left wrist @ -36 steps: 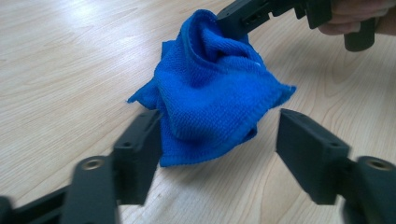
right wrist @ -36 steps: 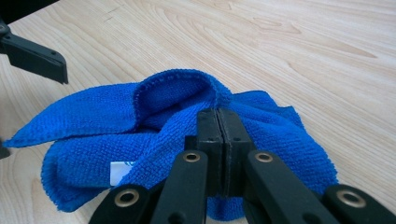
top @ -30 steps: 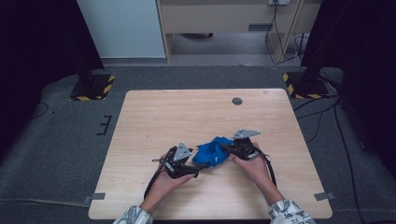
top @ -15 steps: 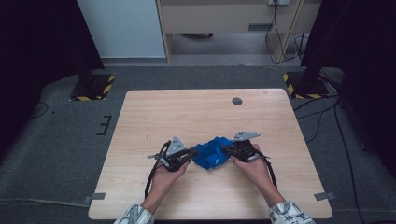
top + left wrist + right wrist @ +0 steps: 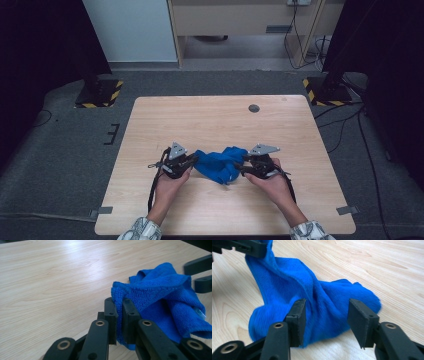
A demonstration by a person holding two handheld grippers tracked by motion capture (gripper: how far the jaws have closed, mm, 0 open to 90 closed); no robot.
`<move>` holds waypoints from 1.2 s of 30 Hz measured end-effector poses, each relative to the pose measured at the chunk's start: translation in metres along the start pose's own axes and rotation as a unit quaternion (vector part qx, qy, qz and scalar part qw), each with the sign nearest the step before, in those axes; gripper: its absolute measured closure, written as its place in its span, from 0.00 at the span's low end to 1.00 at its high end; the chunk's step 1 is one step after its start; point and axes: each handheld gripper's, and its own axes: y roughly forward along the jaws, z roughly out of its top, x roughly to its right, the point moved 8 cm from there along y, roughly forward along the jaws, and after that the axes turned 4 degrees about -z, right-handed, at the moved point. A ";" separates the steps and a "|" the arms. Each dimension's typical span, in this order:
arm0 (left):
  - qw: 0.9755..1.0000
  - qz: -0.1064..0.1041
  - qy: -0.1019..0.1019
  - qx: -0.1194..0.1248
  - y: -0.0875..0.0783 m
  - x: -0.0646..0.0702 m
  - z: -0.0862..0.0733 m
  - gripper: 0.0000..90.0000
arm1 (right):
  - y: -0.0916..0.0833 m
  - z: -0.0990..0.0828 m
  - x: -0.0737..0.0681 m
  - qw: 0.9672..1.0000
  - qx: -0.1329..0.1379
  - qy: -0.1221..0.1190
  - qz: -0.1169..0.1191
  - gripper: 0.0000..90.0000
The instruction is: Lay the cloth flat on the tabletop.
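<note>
My left claw [image 5: 119,315] is clenched on an edge of the crumpled blue microfibre cloth [image 5: 220,165], lower centre of the light wooden counter [image 5: 215,120]. My right claw [image 5: 325,317] is released, jaws w/ cloth between them.

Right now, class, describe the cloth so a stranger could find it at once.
Start at the wooden table and move to its near edge, between the person's hands. The blue microfibre cloth lies crumpled there, pinched by the left gripper; it is the only soft, bright-coloured thing among black tools.
</note>
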 end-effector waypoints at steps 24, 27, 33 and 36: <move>1.000 0.002 -0.016 0.001 -0.006 -0.008 -0.002 0.93 | 0.003 -0.016 -0.039 0.997 -0.011 -0.024 0.073 0.97; 1.000 -0.001 -0.008 0.013 -0.013 -0.002 0.006 0.93 | -0.009 -0.006 -0.032 0.998 0.002 -0.026 0.066 0.98; 0.999 -0.007 -0.011 0.036 -0.023 0.003 0.021 0.94 | -0.034 0.012 -0.010 0.999 0.028 -0.012 0.043 0.98; 0.999 -0.011 -0.013 0.050 -0.032 0.004 0.031 0.94 | -0.043 0.019 -0.005 0.999 0.033 -0.013 0.040 0.98</move>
